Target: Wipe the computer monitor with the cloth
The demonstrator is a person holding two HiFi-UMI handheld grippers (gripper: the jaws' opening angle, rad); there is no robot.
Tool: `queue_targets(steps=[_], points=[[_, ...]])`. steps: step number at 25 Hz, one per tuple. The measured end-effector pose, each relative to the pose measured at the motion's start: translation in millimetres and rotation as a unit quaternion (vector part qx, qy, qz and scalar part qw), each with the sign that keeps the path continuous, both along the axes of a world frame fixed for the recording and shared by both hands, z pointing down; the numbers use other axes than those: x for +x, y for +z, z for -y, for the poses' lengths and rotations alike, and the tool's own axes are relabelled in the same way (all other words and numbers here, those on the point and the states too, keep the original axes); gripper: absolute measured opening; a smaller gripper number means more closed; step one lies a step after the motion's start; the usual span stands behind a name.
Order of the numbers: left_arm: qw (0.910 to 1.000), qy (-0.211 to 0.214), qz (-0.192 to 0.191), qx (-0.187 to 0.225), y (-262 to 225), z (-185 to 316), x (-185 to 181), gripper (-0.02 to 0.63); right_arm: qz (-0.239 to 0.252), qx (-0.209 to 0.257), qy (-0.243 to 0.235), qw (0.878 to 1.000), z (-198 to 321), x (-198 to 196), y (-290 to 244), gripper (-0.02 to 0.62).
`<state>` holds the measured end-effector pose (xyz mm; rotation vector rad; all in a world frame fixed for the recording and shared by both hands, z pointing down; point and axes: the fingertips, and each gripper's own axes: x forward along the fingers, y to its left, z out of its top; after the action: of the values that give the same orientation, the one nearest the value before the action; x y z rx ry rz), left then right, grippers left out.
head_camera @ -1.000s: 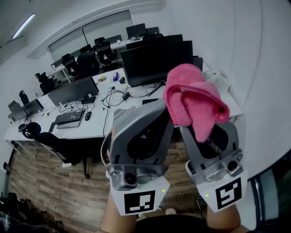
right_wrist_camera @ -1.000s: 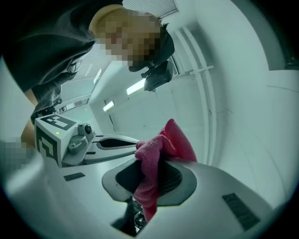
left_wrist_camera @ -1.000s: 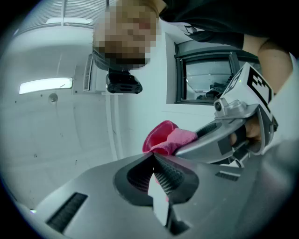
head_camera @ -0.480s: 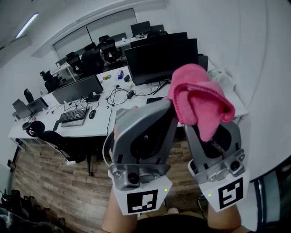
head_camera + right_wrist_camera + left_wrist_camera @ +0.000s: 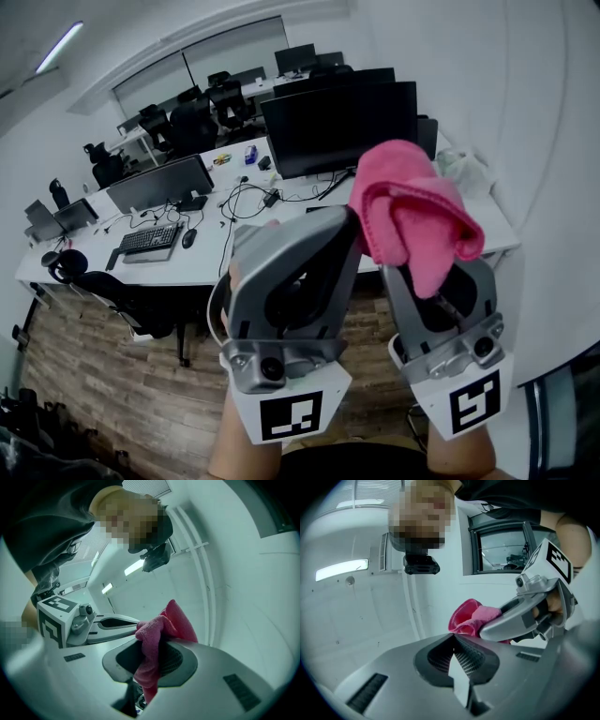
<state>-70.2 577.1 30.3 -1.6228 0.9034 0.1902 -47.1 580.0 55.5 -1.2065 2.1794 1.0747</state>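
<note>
Right claw (image 5: 424, 281) clamped on the pink cloth (image 5: 409, 210). In the right gripper view the fabric (image 5: 158, 634) is pinched between the jaws, with one bunched lobe standing above the tips and a tail hanging down through the gap behind them. Left claw (image 5: 339, 225) just beside the right one, jaws together, nothing between them. Its own view shows the closed seam (image 5: 455, 662), with the cloth (image 5: 469, 619) off to its right past the tips. Both claws are held up in the air, well apart from the work. The black computer monitor (image 5: 339, 126) stands ahead of and beyond the claw tips, on the long white surface (image 5: 202, 258), its dark screen facing me. Cloth reads as terry or microfibre: light, soft, limp. It folds over itself and droops wherever unsupported, so it should not slip from a firm pinch, though loose ends may drag. I judge the present hold, on a gathered fold with a fat pad proud of the tips, suits wiping, since the pad meets the glass and not the jaws. The screen looks glossy and likely fragile, so light pressure. Wiping not yet begun.
</note>
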Motion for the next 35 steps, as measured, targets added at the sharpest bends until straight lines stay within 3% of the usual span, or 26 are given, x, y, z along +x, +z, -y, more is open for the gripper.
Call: queue_targets(steps=[8, 15, 35], points=[[1.0, 0.002, 0.0, 0.002, 15, 57, -9, 0.005, -0.004, -0.006, 0.01, 1.0, 56, -8, 14, 0.064], [0.9998, 0.013, -0.001, 0.017, -3, 122, -19, 0.006, 0.0, -0.009, 0.027, 1.0, 124, -15, 3, 0.064], [0.9989, 0.043, 0.014, 0.009, -17, 399, -55, 0.005, 0.017, -0.029, 0.059, 0.998, 397, -53, -14, 0.064]])
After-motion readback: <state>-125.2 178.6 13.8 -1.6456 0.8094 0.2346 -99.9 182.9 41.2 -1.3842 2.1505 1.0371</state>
